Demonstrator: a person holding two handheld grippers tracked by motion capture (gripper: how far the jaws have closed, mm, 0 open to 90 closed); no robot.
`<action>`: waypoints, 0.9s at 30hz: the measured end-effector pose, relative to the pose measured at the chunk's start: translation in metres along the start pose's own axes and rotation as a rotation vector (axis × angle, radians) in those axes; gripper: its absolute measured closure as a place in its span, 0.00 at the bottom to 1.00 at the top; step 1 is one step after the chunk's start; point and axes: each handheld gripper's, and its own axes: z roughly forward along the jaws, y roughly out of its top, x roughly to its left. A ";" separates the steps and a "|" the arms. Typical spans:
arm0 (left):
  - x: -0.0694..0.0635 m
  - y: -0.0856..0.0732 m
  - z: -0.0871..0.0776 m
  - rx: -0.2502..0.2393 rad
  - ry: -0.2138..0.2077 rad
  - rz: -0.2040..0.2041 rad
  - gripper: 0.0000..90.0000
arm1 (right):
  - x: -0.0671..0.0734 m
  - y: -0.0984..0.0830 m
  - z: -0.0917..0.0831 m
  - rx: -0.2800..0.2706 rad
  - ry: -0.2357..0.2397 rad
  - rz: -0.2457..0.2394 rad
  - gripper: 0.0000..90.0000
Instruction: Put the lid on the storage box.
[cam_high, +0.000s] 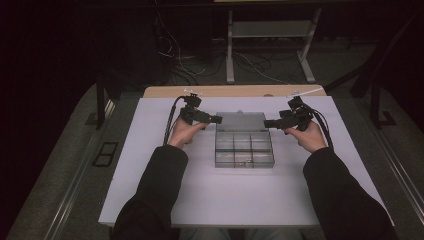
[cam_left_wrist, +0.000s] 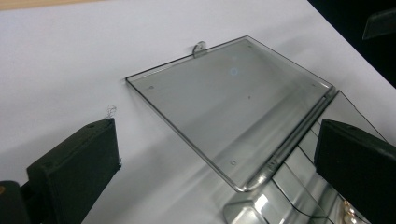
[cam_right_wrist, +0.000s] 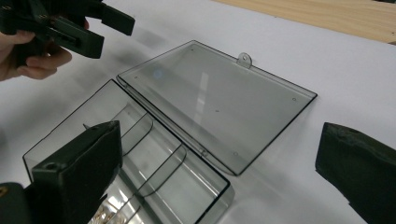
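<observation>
Box (cam_high: 244, 156) of clear smoky plastic sits mid-table between your two grippers, lid (cam_high: 240, 121) flat open behind it.
Your left gripper (cam_high: 218, 119) and right gripper (cam_high: 268, 123) hover at the lid's ends, jaws apart, empty. One box, six visible compartments; small shiny bits in a front one. Lid: rectangular, glossy, one hang tab (cam_right_wrist: 243, 59). Sheet (cam_high: 165, 200): matte white.

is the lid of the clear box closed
No, the lid lies folded back flat on the table, leaving the box compartments open.
</observation>
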 end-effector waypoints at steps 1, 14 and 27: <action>0.003 0.000 0.001 0.005 0.000 0.001 0.00 | 0.000 0.000 0.002 -0.001 0.003 0.001 0.01; 0.011 -0.007 0.020 0.007 -0.007 -0.064 0.02 | -0.021 -0.005 0.024 -0.019 -0.023 0.094 0.01; 0.015 -0.013 0.031 0.022 -0.031 -0.103 0.17 | -0.030 -0.014 0.045 0.041 -0.054 0.176 0.16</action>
